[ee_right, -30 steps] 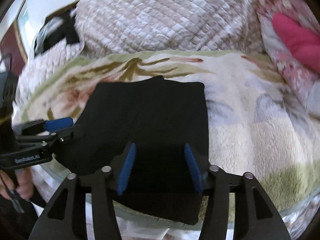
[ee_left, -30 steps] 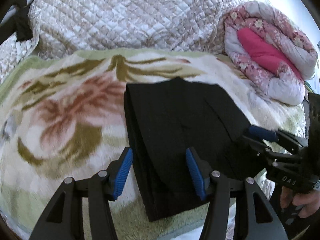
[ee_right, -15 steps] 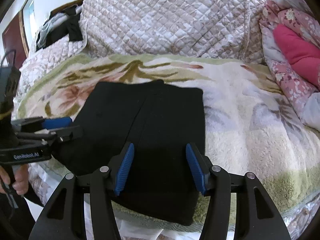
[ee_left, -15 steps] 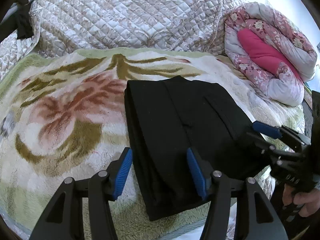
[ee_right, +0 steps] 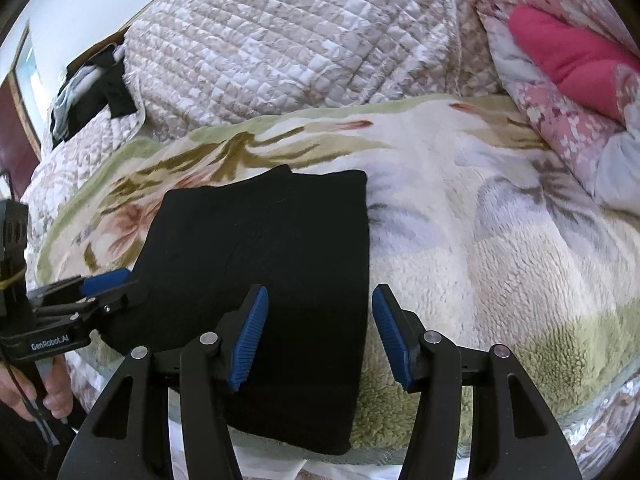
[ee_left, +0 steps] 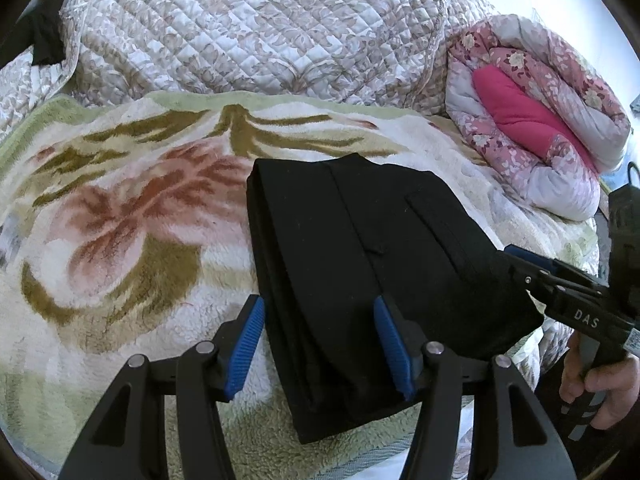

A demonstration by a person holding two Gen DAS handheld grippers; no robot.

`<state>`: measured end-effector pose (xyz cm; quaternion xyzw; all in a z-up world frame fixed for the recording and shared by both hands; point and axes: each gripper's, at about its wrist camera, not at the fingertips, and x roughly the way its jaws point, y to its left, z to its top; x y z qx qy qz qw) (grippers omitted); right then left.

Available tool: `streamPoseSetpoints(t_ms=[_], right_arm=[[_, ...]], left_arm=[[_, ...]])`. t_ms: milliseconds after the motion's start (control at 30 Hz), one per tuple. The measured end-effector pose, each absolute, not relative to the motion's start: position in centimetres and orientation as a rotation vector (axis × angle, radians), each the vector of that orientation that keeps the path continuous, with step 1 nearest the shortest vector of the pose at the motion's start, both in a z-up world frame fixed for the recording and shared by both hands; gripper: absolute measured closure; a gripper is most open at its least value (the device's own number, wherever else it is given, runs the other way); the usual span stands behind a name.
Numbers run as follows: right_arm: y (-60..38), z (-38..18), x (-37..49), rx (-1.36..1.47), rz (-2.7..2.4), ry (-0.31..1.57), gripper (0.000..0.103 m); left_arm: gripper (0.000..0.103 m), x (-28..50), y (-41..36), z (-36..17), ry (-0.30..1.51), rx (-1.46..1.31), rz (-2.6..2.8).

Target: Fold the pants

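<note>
The black pants (ee_left: 360, 264) lie folded into a compact rectangle on the floral fleece blanket (ee_left: 120, 240); they also show in the right wrist view (ee_right: 272, 256). My left gripper (ee_left: 320, 344) is open and empty, hovering over the pants' near left edge. My right gripper (ee_right: 320, 332) is open and empty, over the pants' near right edge. The right gripper also shows in the left wrist view (ee_left: 532, 264) at the pants' right side, and the left gripper shows in the right wrist view (ee_right: 104, 284) at their left side.
A quilted beige bedspread (ee_left: 260, 32) is heaped behind the blanket. A rolled pink floral duvet (ee_left: 532, 120) lies at the back right. Dark clothes (ee_right: 92, 88) sit at the far left. The bed's front edge (ee_right: 400, 460) is just below the pants.
Both grippers have drawn back slightly from the folded pants and stayed open. The pants have not moved.
</note>
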<state>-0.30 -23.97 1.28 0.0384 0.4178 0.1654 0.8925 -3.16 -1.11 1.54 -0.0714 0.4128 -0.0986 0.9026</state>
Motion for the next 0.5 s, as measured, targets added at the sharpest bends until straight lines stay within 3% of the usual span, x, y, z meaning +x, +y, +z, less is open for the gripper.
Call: streamPoseSetpoints(t_ms=[500], right_arm=[[-25.1,0.3,1.1,0.215,0.372,0.935,0.048]], left_arm=[[0.042,-2.4,1.0,0.7,0.867,-0.306,-0.255]])
